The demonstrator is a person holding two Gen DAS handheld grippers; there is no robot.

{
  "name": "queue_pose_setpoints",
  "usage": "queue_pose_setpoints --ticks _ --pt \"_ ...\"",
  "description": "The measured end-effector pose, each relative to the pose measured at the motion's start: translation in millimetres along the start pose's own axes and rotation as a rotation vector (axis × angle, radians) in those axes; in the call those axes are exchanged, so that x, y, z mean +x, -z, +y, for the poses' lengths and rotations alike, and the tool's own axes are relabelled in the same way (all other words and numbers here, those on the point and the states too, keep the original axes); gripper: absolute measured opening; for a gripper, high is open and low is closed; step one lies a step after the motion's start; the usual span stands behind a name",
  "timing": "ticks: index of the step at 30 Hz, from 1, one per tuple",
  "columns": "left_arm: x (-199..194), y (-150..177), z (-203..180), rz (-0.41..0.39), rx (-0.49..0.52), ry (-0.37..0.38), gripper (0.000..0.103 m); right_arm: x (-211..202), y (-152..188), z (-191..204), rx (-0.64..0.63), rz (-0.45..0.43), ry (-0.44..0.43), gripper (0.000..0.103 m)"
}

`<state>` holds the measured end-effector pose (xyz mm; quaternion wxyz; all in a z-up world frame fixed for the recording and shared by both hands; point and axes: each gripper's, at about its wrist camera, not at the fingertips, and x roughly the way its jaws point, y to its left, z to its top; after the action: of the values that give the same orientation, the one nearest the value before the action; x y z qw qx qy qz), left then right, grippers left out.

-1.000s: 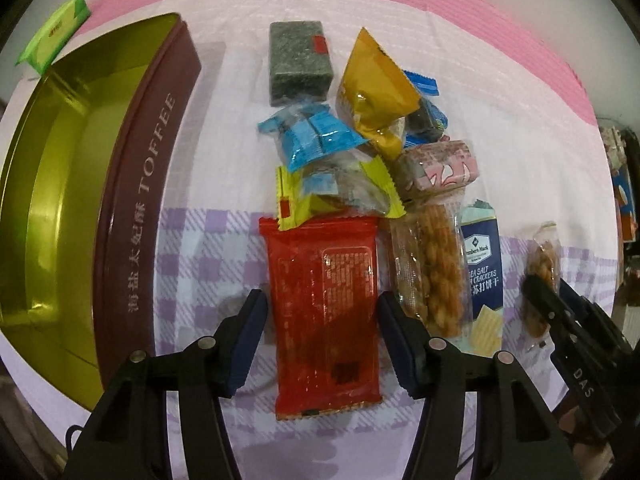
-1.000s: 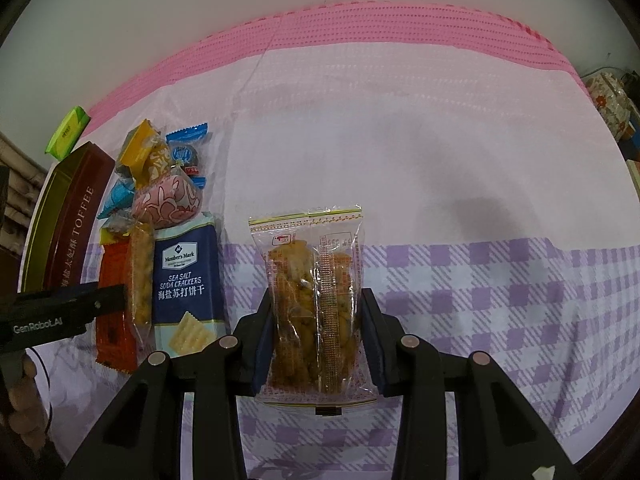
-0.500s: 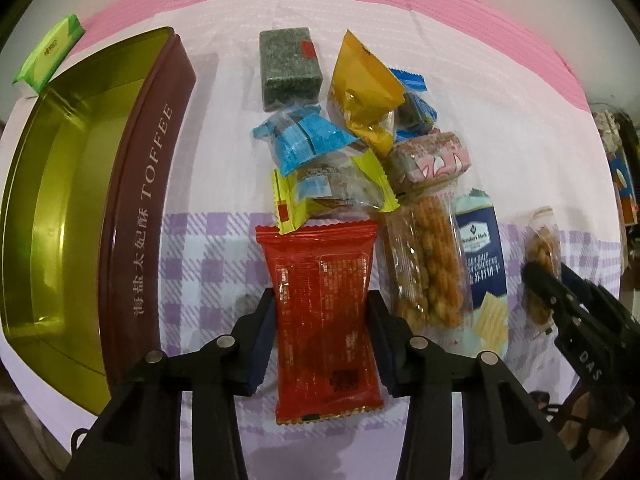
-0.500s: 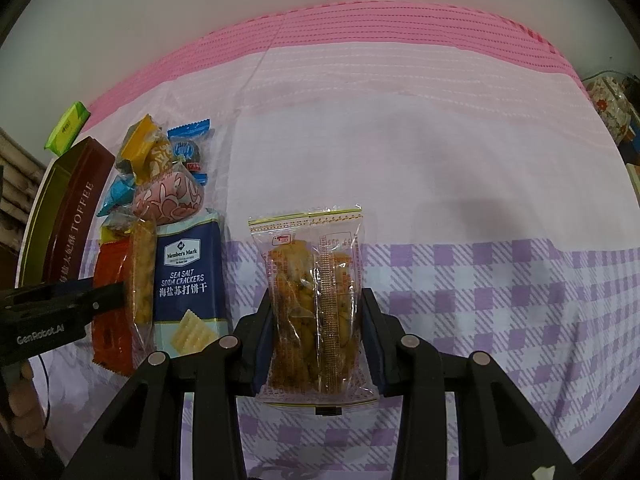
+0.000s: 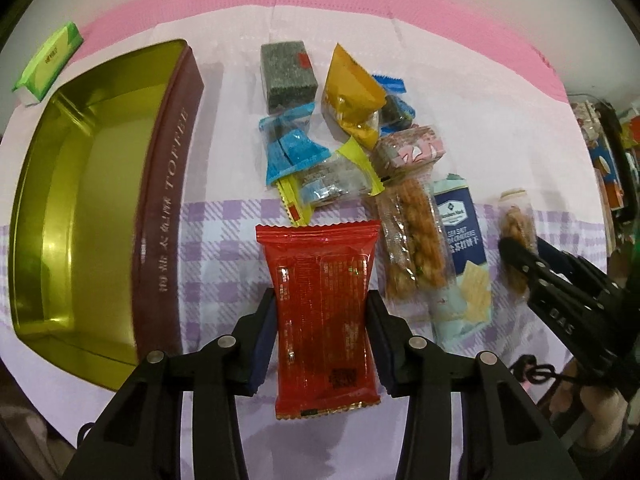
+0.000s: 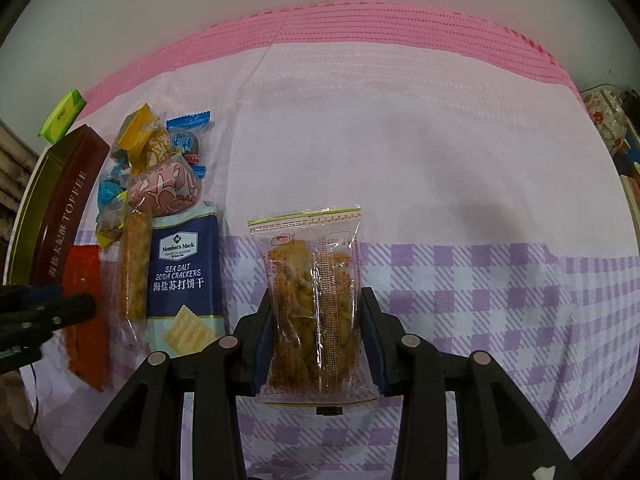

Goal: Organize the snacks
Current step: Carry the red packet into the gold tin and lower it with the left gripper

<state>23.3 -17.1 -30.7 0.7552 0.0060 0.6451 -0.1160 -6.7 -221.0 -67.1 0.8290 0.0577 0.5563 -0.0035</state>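
Left tongs (image 5: pixel 322 336) have just clamped the red pack (image 5: pixel 322 312) and lifted it; tin (image 5: pixel 160 240) waits to their left. Right tongs (image 6: pixel 318 334) still grip the clear pack (image 6: pixel 316 300).

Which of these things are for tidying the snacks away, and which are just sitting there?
For the job:
- red packet in left gripper
- clear snack bag in right gripper
- toffee tin
- cracker pack

Just there:
- checked cloth
- green box
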Motion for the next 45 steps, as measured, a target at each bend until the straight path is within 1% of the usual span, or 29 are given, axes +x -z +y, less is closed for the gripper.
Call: queue_pose_setpoints --ticks 5,8,10,11,15,19,22,25,28,32,36,45 --pt "-41.0 0.0 12.6 -0.034 0.008 0.024 0.044 2.7 -0.5 4.3 -0.010 -0.002 0.013 0.037" --pt "-63.9 -5.4 20.5 -0.079 0.017 0.027 0.044 2.6 -0.1 5.0 -0.014 -0.002 0.021 0.037" --pt "-79.1 -10.0 30.4 -0.113 0.018 0.017 0.044 3.0 -0.5 6.5 -0.019 -0.002 0.027 0.037" --pt "-77.4 -13.7 33.6 -0.123 0.018 0.011 0.044 3.1 -0.5 7.0 -0.020 -0.002 0.030 0.037" --pt "-91.5 -26.5 67.8 -0.161 0.002 -0.063 0.044 3.1 -0.1 9.4 -0.021 0.000 0.037 0.037" --pt "-87.1 -29.6 101.4 -0.147 -0.028 -0.122 0.044 3.2 0.3 10.5 -0.023 0.001 0.045 0.037" --pt "-81.2 -28.9 128.8 -0.135 -0.036 -0.189 0.044 3.5 0.5 11.4 -0.016 0.004 0.056 0.037" --pt "-66.1 -25.5 142.3 -0.115 -0.034 -0.239 0.044 4.2 -0.4 11.2 -0.014 0.009 0.064 0.037" --pt "-51.9 -19.4 157.1 -0.088 -0.038 -0.258 0.044 4.5 -1.3 10.1 -0.011 0.016 0.069 0.037" --pt "-33.2 -14.1 163.9 -0.076 -0.020 -0.301 0.044 5.2 -4.0 11.1 -0.004 0.026 0.075 0.038" --pt "-24.3 -11.3 171.1 -0.065 -0.012 -0.308 0.044 6.0 -4.7 11.0 0.001 0.035 0.081 0.038" --pt "-19.2 -6.9 184.0 -0.062 -0.016 -0.304 0.044 8.0 -6.7 11.0 0.010 0.049 0.090 0.038"
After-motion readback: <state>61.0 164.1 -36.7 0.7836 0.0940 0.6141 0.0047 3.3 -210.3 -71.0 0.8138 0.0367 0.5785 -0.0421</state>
